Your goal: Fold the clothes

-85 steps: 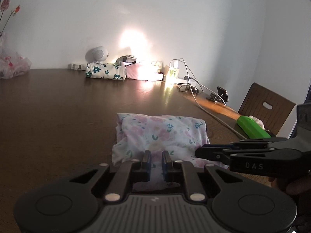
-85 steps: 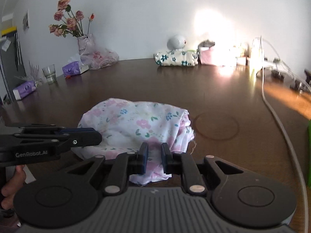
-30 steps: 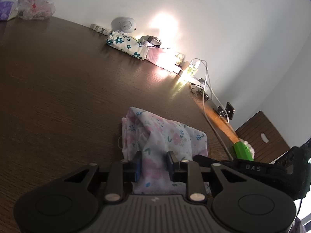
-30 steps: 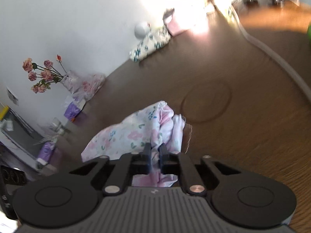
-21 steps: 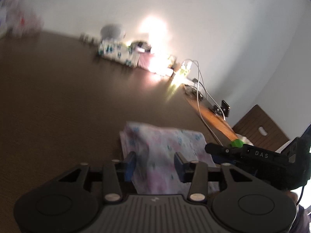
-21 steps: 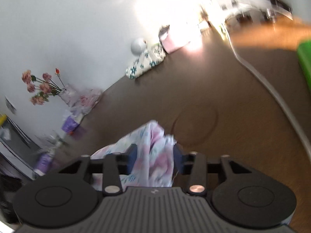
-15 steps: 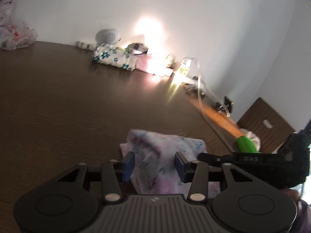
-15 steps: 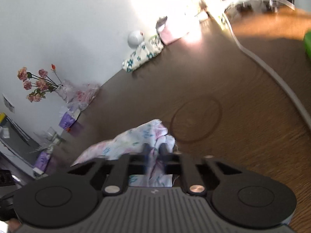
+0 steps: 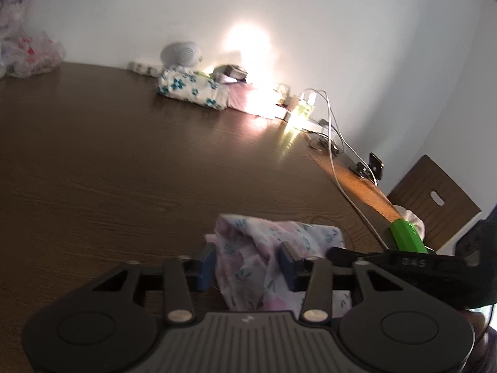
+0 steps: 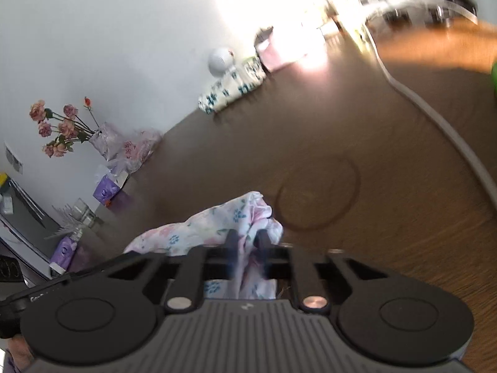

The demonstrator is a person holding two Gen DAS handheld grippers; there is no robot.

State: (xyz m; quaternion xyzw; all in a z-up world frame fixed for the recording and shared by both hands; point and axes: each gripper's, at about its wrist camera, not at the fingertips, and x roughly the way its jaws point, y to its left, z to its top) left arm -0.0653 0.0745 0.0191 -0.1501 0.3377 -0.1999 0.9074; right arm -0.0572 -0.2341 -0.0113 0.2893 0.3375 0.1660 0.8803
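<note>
Keeping your right gripper (image 10: 246, 242) pinched on the floral garment (image 10: 217, 227), close your spread left gripper (image 9: 247, 264) beside it.

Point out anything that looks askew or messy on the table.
The pink floral garment sits bunched and rumpled rather than flat. The left gripper is open around it; the right gripper pinches its edge. A faint ring mark stains the brown wooden table.

Dark wooden table (image 9: 130, 161) under floral garment (image 9: 267, 248), folded flowered bundle (image 9: 191, 88), white cable (image 9: 348, 183).
</note>
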